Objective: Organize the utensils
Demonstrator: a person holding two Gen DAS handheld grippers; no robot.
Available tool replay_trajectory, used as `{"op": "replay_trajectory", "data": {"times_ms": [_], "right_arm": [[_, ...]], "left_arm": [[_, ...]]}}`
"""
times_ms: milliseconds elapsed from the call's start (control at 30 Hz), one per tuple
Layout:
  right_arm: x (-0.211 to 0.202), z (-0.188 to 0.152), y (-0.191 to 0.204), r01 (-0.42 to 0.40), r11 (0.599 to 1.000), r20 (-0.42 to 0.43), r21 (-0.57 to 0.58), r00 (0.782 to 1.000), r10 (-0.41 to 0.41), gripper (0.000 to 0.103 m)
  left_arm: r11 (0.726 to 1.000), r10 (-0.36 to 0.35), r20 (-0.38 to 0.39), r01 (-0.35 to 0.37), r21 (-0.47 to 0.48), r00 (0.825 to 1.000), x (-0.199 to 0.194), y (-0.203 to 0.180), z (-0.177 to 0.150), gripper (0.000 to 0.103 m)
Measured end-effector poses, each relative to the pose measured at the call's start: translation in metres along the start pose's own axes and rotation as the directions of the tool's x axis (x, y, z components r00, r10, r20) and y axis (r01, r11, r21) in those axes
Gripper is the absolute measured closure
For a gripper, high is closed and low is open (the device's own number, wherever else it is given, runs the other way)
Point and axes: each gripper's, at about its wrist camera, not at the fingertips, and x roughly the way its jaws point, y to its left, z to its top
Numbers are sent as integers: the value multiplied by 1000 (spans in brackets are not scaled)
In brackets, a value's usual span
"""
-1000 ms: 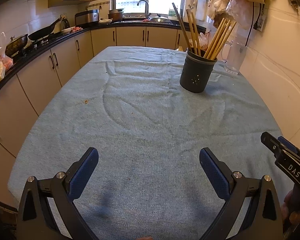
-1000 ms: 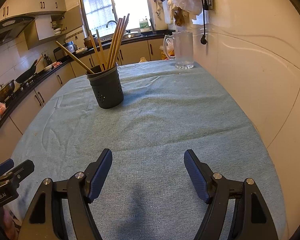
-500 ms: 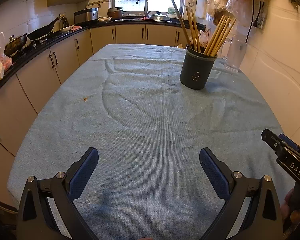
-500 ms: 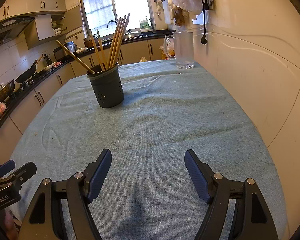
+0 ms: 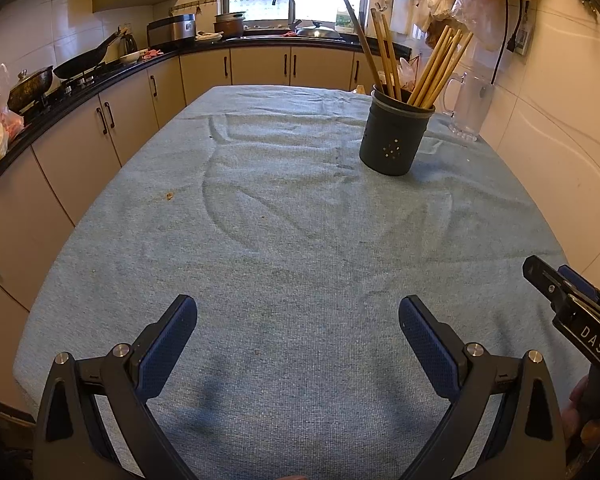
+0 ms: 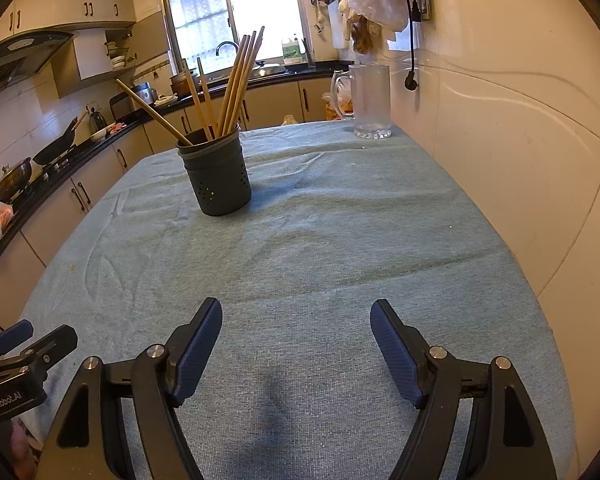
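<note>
Kitchen table (image 5: pixel 300 240) under a blue-grey cloth, cabinets and a window behind. Up close: left gripper (image 5: pixel 298 320) spread wide with nothing between the pads, just hovering over bare cloth. Same deal with the right gripper (image 6: pixel 296 322), jaws well apart, empty, parked beside the left one near the front edge. Further back, well apart from both: dark perforated utensil holder (image 6: pixel 218 178) standing upright, stuffed with wooden chopsticks (image 6: pixel 236 84) fanned out, long axes mostly vertical, one leaning hard to the left in the right wrist view. From the left gripper, holder sits ahead and off to the right; from the right gripper, ahead and off to the left. So basically between the two lines of sight, hard to call which hand is nearer. Behind that, glass mug (image 6: pixel 370 102) near the wall. No loose utensils visible on the cloth, so probably pretty much done, or a reach straight forward next.
</note>
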Motion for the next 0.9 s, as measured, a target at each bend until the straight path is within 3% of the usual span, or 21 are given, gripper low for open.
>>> {"op": "replay_trajectory", "data": {"times_ms": [433, 633, 767, 900], "right_arm": [[5, 2, 5, -15, 1000, -5, -20, 1000, 15, 21], [3, 18, 14, -32, 998, 50, -50, 998, 34, 21], [-3, 27, 17, -31, 997, 104, -66, 994, 38, 20], [-10, 26, 17, -29, 996, 152, -82, 987, 41, 20]], "left_arm": [[1000, -4, 7, 4, -1, 1000, 1, 2, 4, 3], [1000, 5, 100, -6, 4, 995, -12, 4, 19, 3], [998, 54, 218, -62, 28, 974, -31, 1, 27, 3], [989, 132, 355, -148, 18, 925, -51, -1, 29, 3]]}}
